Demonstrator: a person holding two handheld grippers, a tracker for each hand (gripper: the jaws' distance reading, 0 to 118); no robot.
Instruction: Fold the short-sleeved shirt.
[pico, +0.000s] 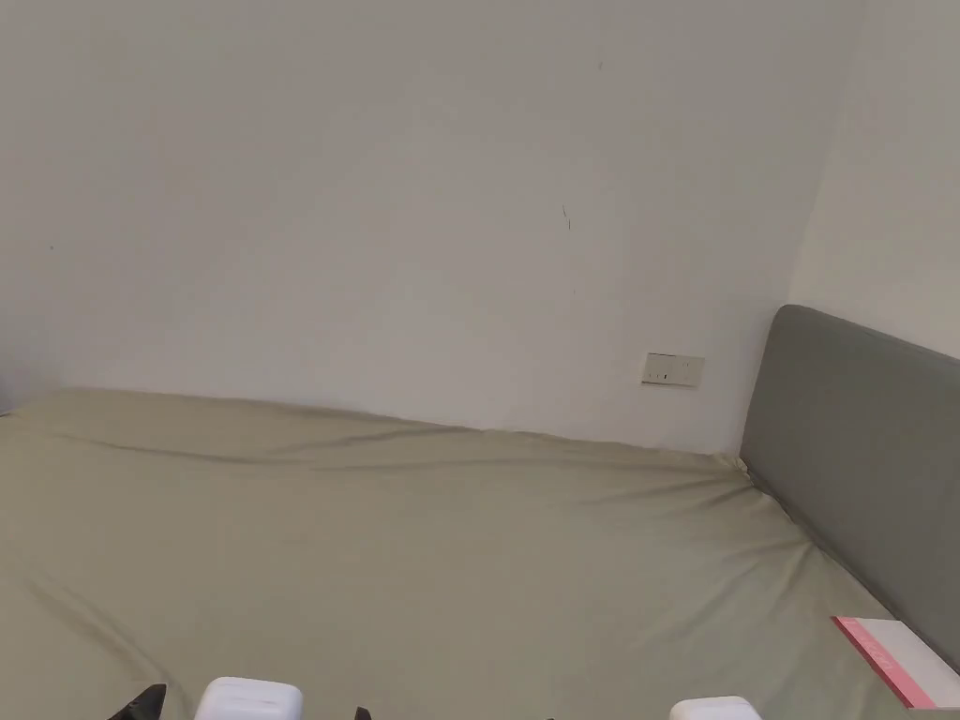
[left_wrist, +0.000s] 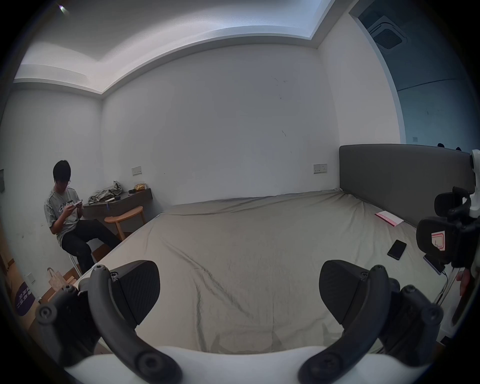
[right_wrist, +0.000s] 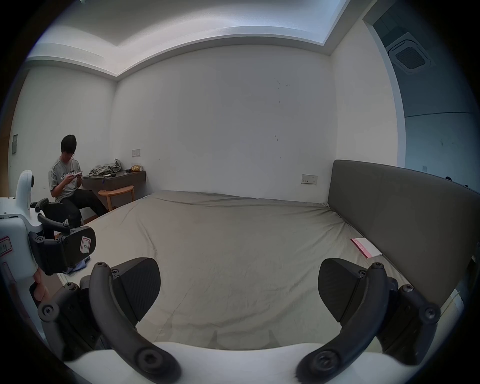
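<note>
My left gripper (left_wrist: 239, 288) hovers open over the bare grey-green bed sheet (left_wrist: 246, 246), nothing between its jaws. My right gripper (right_wrist: 239, 285) is open too, above the same sheet (right_wrist: 233, 246), nearer the headboard. Each shows in the other's view: the right one (left_wrist: 441, 233) at the far right edge, the left one (right_wrist: 65, 246) at the left. A small bit of blue cloth (right_wrist: 79, 267) peeks out below the left gripper at the bed's edge; I cannot tell what it is. In the head view the white gripper tops (pico: 248, 698) (pico: 712, 708) sit at the bottom edge.
A grey headboard (pico: 862, 469) bounds the bed on the right, a white wall behind. A pink-and-white booklet (pico: 895, 656) and a dark phone (left_wrist: 397, 249) lie near the headboard. A person (left_wrist: 65, 207) sits left of the bed by a desk (left_wrist: 122, 200) and a wooden stool (left_wrist: 124, 220).
</note>
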